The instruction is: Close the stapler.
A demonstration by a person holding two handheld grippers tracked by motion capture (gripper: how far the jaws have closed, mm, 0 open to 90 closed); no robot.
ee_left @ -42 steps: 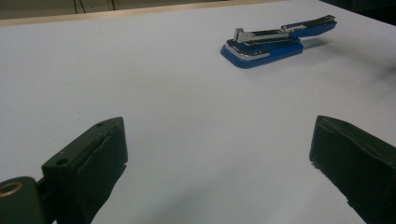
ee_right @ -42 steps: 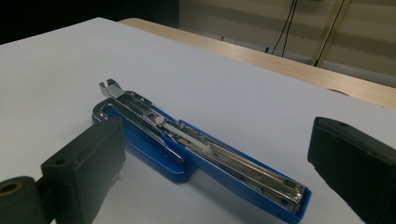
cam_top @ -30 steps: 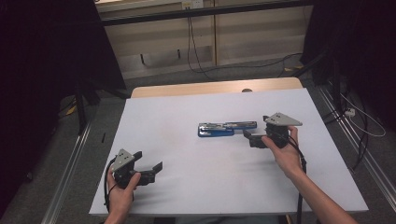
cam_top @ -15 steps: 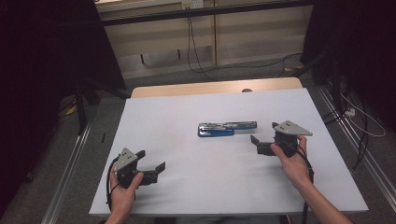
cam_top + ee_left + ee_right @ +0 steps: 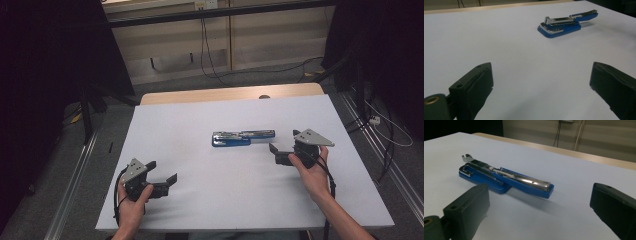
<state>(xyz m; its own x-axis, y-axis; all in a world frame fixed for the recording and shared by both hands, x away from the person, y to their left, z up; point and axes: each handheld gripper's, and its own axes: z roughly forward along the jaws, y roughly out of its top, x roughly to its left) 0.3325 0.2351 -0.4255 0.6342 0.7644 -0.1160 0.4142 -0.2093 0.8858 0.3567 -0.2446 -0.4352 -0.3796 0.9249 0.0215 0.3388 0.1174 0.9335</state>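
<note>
Blue stapler (image 5: 243,138) seen lying opened flat near desk (image 5: 200,120) centre, metal magazine exposed. Right tool (image 5: 278,154) held just beside its right end, jaws spread wide, nothing gripped. Left tool (image 5: 167,182) parked well apart at near-left edge, jaws likewise apart. Approach step judged; next, closing on stapler arm required. White desk cover, cables on floor noted.

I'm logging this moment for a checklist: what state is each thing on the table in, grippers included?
Blue stapler: lying flat on the white table, swung open, metal staple rail exposed, held by nothing.
Left gripper: open, empty, low over the table's near left part.
Right gripper: open, empty, just right of the stapler, not touching it.
</note>
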